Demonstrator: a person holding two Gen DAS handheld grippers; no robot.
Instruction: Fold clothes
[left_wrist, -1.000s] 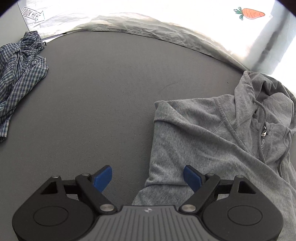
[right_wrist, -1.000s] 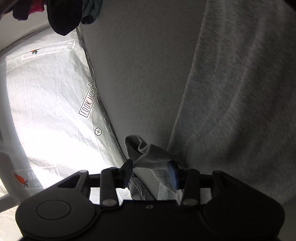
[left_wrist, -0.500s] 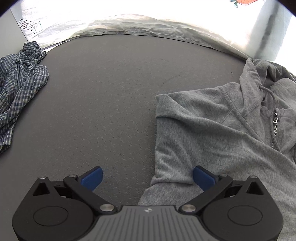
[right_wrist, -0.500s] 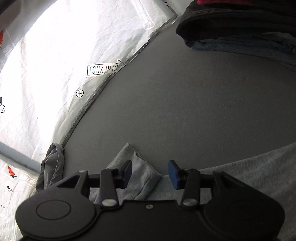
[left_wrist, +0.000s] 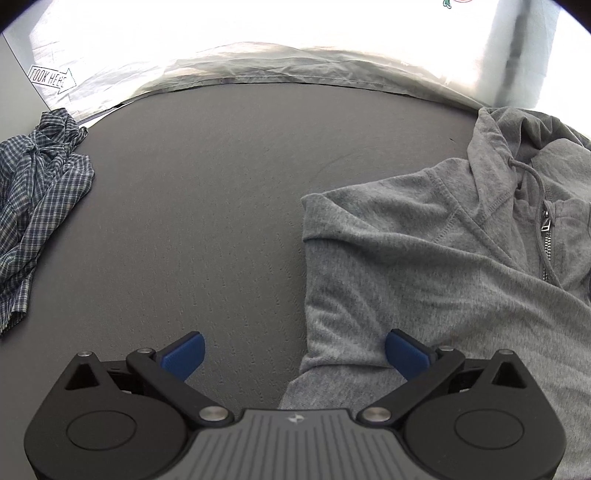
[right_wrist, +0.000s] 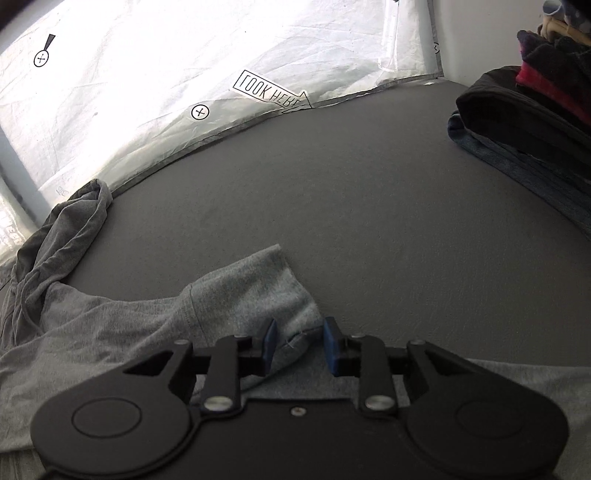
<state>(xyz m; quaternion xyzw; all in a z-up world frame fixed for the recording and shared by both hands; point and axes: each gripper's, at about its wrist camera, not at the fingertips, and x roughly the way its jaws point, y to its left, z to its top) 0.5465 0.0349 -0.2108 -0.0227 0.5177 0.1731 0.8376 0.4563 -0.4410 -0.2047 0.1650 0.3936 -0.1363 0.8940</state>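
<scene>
Grey zip hoodie (left_wrist: 424, 258) flat on dark mat, front up (hood crumpled), sleeve (right_wrist: 255, 288) folded inward.

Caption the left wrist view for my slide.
Open left tongs straddle the grey hoodie edge on the dark table, plaid shirt crumpled beside.

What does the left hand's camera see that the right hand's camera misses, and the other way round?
Only the left wrist view shows the crumpled plaid shirt, the hoodie's zipper and the left gripper, wide open over the hoodie's edge. Only the right wrist view shows the stack of folded clothes and the right gripper, its narrow jaws around a sleeve cuff. Both show the gray hoodie, the dark gray table and the white sheet behind it.
</scene>
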